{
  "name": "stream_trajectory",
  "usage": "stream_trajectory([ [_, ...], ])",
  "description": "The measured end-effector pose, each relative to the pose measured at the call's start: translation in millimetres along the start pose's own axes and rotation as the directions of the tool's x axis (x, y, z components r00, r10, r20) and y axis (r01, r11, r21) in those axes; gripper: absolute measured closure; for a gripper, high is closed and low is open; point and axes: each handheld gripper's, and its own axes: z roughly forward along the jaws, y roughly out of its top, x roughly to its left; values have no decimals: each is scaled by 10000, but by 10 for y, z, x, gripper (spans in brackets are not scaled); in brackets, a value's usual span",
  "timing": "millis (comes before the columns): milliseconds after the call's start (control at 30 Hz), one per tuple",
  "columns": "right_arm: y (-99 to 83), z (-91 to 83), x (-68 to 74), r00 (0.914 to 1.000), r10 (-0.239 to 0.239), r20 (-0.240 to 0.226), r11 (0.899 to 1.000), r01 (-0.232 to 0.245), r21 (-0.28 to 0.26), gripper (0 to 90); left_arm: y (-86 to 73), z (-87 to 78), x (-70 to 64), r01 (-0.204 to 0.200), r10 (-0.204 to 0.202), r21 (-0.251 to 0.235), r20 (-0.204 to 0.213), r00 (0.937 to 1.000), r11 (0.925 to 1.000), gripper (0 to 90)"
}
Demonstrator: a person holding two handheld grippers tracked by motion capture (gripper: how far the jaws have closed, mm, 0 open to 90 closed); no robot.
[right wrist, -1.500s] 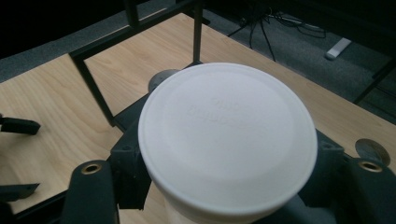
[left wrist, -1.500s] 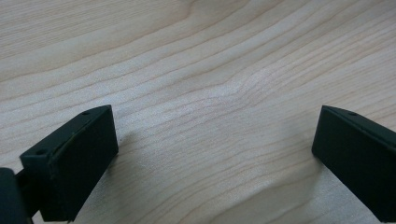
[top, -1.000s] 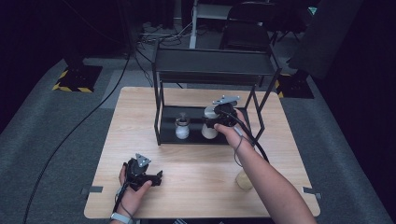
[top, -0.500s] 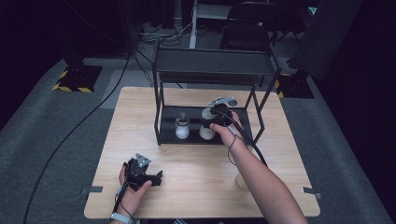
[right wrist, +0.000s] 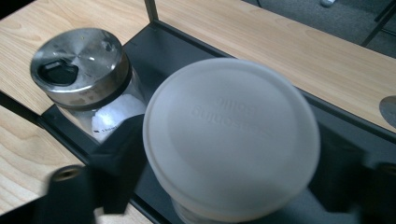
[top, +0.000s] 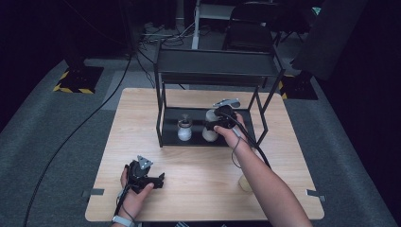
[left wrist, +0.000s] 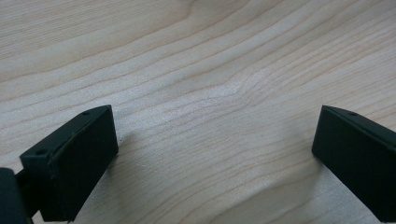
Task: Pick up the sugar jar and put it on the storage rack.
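The right hand-held gripper is seen inside the lower level of a black metal rack that stands on the far half of the wooden counter. Its jaws are closed on a white jar with a frosted lid, one jaw against each side of the jar below the lid. The jar stands upright on the rack's black bottom tray, towards the right of that tray. Just to the left of the jar, apart from it, a glass shaker with a steel cap is placed upright on the same tray; white contents are visible through its glass.

The left hand-held gripper is held low over the near left part of the counter, well apart from the rack. Its jaws are spread wide, with bare wood grain between them and nothing gripped.

A small pale object is noted on the counter near the right forearm; what it is cannot be told.
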Motion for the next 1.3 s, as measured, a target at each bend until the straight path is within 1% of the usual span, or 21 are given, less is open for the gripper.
stream_trajectory([
  [100, -11, -143, -26, 10000, -13, -10, 9996, 13, -293, 113, 1, 0, 0, -5, 5, 4, 0, 10000, 10000, 3],
  [167, -30, -271, -56, 10000, -14, 33, 9991, 15, -431, 103, -1, 0, 0, 7, -7, -5, 1, 10000, 10000, 3],
  [300, -96, -552, -110, 9995, -63, 308, 9984, 80, -561, 100, -1, 1, -1, 10, -10, -7, 1, 10000, 10000, 3],
  [467, -247, -876, -207, 9990, 241, 374, 9970, -213, -744, 100, -1, 1, -1, 12, -12, -8, 0, 10000, 10000, 3],
  [500, -295, -943, -223, 9990, 228, 384, 9967, -197, -791, 100, -1, 1, -1, 9, -9, -7, -1, 10000, 10000, 3],
  [667, -470, -1155, -258, 9984, 434, 365, 9959, -404, -804, 99, -2, 1, -1, 11, -11, -11, 0, 10000, 10000, 3],
  [967, -778, -1489, -213, 9976, 631, 277, 9915, -595, -1156, 88, -1, 1, -1, 8, -8, -8, -1, 10000, 10000, 3],
  [1200, -989, -1713, -91, 9985, 491, 239, 9889, -452, -1415, 81, -1, 1, -1, 10, -10, -7, -1, 10000, 10000, 3],
  [1300, -1070, -1775, -43, 9987, 453, 223, 9879, -415, -1494, 77, -1, 1, -1, 12, -12, -9, -1, 10000, 10000, 3],
])
